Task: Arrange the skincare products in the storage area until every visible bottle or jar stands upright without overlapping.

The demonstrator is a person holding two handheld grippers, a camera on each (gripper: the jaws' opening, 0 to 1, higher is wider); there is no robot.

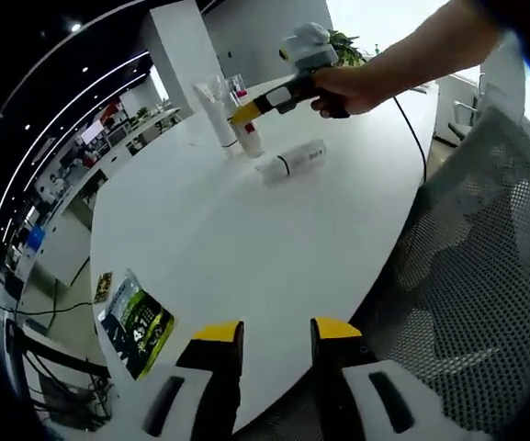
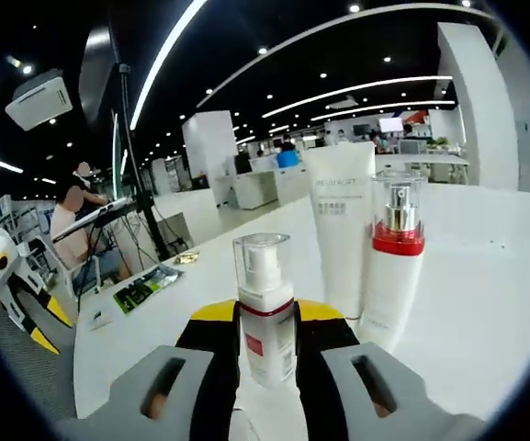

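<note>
At the bottom centre of the right gripper view, the right gripper [image 2: 266,344] has its 2 jaws pressed against the sides of a small pump bottle [image 2: 265,312], which stands upright between them with its clear cap above the yellow tips; just behind it, right of centre, stand a white tube [image 2: 338,216] on its cap and a red-collared pump bottle [image 2: 393,266], close together, whether touching I cannot tell. The small bottle looks light, rigid and smooth, so likely slippery; I judge the body below the red band the place to hold, since the clear cap may pull off. Its base is hidden behind the jaws, so whether it rests on the table [image 2: 494,303] cannot be told.

In the left gripper view, at the bottom centre, the left gripper [image 1: 276,335] has its jaws spread with nothing between them, over the near table edge; a green packet [image 1: 138,323] lies at lower left. At upper centre a hand [image 1: 352,89] carries the right gripper to the standing cluster; just right of it 1 white bottle [image 1: 292,162] lies on its side, apart from the others; it would probably roll, so I would grip it mid-body. Its label is too small to read.
</note>
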